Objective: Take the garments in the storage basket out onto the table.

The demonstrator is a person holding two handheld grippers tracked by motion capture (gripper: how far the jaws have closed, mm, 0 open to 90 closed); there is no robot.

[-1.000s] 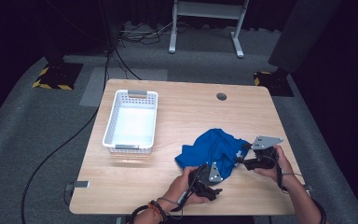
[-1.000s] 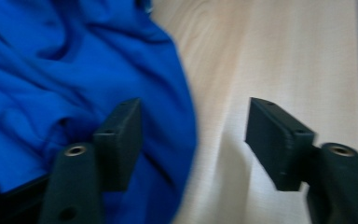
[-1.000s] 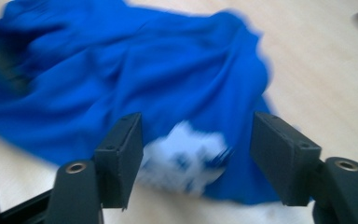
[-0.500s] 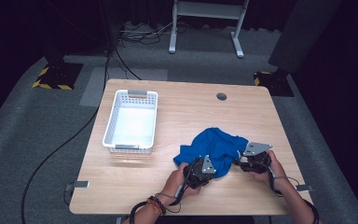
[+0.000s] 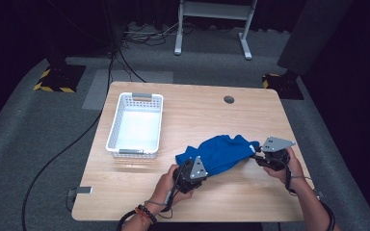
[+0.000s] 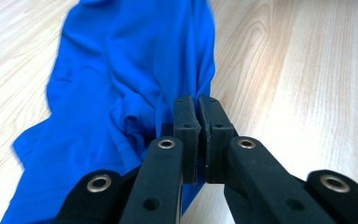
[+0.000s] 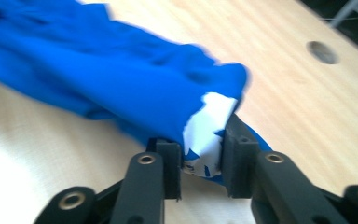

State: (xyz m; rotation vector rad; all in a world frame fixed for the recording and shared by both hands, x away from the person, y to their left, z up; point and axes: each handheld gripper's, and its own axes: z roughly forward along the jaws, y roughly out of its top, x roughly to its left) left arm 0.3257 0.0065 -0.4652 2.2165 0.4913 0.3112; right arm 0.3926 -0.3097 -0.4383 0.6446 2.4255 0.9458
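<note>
A blue cloth (image 5: 221,151) lies stretched into a band across the front right of the wooden table (image 5: 197,110). My left gripper (image 5: 202,168) holds its near-left end. In the left gripper view the jaws (image 6: 198,105) are shut, with bunched blue fabric (image 6: 121,70) pinched at them. My right gripper (image 5: 256,156) holds the right end. Its jaws (image 7: 204,140) have just been closing and now press on a fold of the cloth (image 7: 98,70) that shows a white patch (image 7: 209,126).
A white slatted basket (image 5: 113,130) stands on the left half of the table. A round cable hole (image 5: 229,99) sits near the far edge. Bare wood runs along the front edge. Dark floor with cables surrounds the table.
Both jaws have closed on the cloth. The left gripper has drawn leftward, and the heap has been pulled out into a long band between the two grippers.
</note>
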